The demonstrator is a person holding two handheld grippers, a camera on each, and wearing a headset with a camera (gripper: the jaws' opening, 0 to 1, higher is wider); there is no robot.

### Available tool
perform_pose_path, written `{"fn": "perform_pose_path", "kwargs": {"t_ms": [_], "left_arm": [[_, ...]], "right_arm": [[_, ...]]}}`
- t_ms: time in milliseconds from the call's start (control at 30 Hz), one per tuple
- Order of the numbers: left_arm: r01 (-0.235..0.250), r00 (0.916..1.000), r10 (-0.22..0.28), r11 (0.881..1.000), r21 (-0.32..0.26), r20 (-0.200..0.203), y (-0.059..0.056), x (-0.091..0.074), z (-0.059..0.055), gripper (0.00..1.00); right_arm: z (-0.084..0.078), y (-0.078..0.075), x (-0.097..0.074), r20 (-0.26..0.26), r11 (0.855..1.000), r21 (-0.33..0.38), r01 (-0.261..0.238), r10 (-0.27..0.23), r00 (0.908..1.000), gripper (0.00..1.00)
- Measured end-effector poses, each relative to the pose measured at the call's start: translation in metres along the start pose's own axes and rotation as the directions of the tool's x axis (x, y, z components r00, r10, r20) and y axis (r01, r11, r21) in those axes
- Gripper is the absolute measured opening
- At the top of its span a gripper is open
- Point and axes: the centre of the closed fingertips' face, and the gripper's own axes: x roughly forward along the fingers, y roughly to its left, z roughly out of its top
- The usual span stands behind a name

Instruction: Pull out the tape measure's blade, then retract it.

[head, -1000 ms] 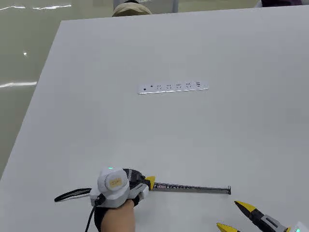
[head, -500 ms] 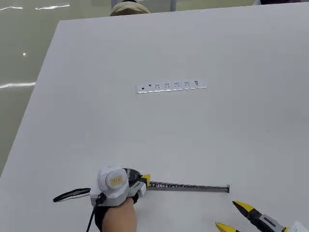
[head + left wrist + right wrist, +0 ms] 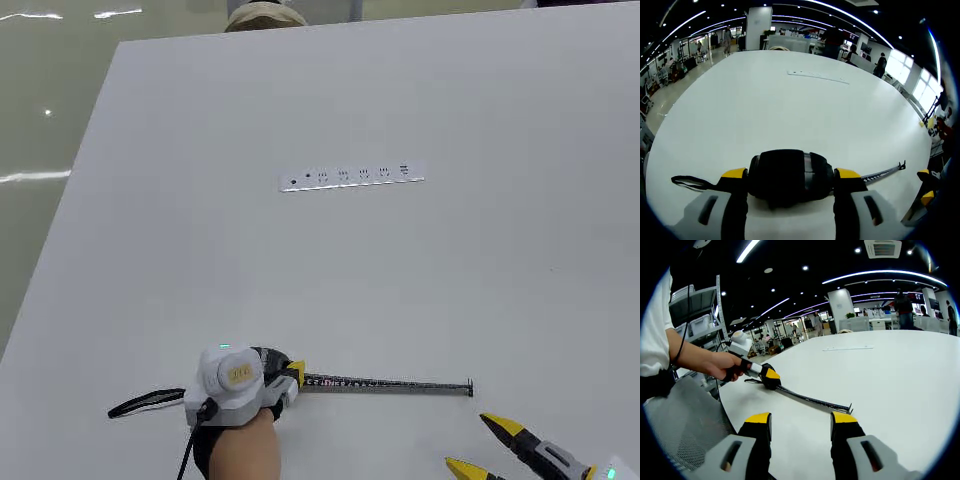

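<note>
A: L tool [image 3: 283, 380]?
B: Clamped on the tape case [image 3: 790, 172], near left on the surface [image 3: 400, 280]. Strap [image 3: 145, 402] trails left of it.
A: Blade [image 3: 385, 383]?
B: Out, lying flat, runs right from the case. Hook end's near the R tool [image 3: 478, 444], not touching.
A: R tool?
B: Jaws wide apart, nothing in them, near right. Power strip [image 3: 352, 178] lies far, approx. mid-surface.

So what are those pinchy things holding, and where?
The left gripper holds the tape measure by its black case, fingers on either side. The right gripper is open and holds nothing.
</note>
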Motion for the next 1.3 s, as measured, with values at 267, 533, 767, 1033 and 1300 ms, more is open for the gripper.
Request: {"fn": "perform_pose_path", "kwargs": {"t_ms": [267, 533, 767, 1033, 1300], "left_arm": [[0.000, 1.0000, 0.000, 1.000, 0.006, 0.000, 0.000, 0.000, 0.000, 0.67], [-0.001, 1.0000, 0.001, 1.000, 0.005, -0.002, 0.000, 0.000, -0.001, 0.68], [-0.002, 1.0000, 0.002, 1.000, 0.007, -0.005, 0.000, 0.000, -0.002, 0.68], [-0.002, 1.0000, 0.002, 1.000, 0.007, -0.006, 0.000, 0.001, -0.003, 0.68], [0.002, 1.0000, -0.002, 1.000, 0.002, -0.009, 0.000, 0.002, -0.004, 0.69]], "right_arm": [[-0.001, 0.000, 0.001, -0.006, 1.000, -0.002, -0.002, 0.002, 1.0000, 0.47], [-0.003, -0.011, 0.004, -0.024, 1.000, -0.016, -0.023, 0.022, 0.9995, 0.46], [-0.006, -0.019, 0.007, -0.039, 0.998, -0.016, -0.056, 0.056, 0.9977, 0.46], [-0.004, -0.030, 0.010, -0.049, 0.996, -0.008, -0.092, 0.091, 0.9946, 0.45], [-0.008, -0.044, 0.015, -0.066, 0.995, 0.014, -0.101, 0.102, 0.9926, 0.45]]}}
